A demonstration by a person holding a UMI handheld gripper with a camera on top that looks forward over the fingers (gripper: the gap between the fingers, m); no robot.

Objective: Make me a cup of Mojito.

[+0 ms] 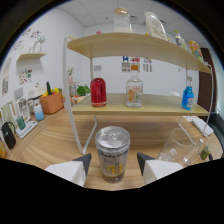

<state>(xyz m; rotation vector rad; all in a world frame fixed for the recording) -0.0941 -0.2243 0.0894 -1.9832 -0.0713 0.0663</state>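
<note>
A silver drink can with a yellow label stands upright on the wooden table, under the front of a two-level shelf rack. My gripper is open. The can stands between its fingertips, with a thin gap at each side. Just right of the can, beside the right finger, an empty clear glass stands on the table. On the lower shelf beyond the can stand a red bottle, a clear bottle with an orange label and a blue bottle.
The rack's white legs come down just left of the can. Its top shelf carries a jar and a bag. An orange basket with fruit, green leaves and small containers sit far left by the wall.
</note>
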